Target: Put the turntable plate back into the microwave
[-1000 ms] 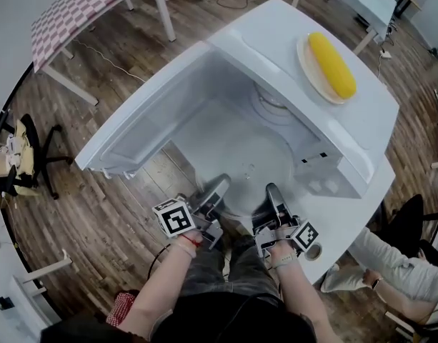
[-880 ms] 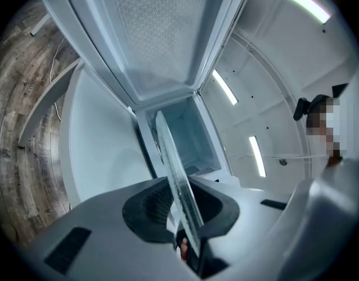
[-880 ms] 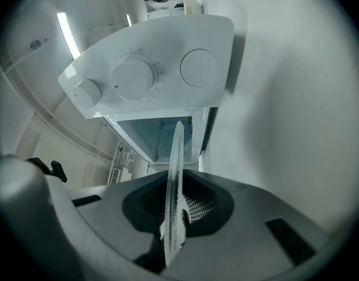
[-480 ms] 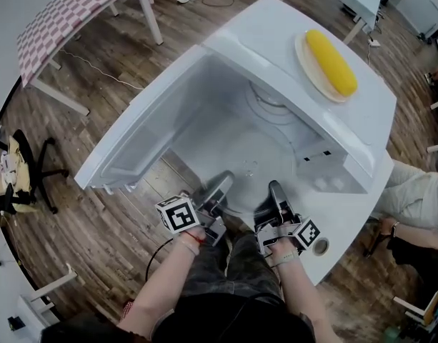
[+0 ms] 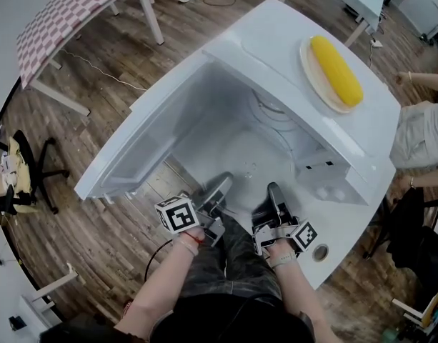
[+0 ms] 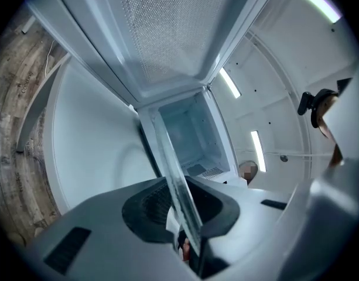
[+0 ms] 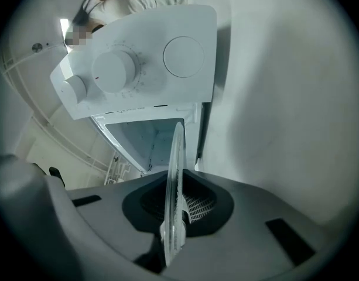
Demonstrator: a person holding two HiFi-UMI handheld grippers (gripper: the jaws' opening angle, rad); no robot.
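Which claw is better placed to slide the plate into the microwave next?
Right, slightly: left claw and right claw both clamp the turntable plate, but the left sits beside the open door.

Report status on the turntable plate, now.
Both shut on turntable plate rim: left gripper, right gripper. Plate at open microwave mouth, not yet seated. Door wide open, nothing seen in the way.

1 microwave (image 5: 276, 45), 1 glass turntable plate (image 5: 249, 164), 2 grippers (image 5: 220, 184) (image 5: 274, 191), 1 corn cob (image 5: 336, 70) w/ 1 dish (image 5: 305, 57)
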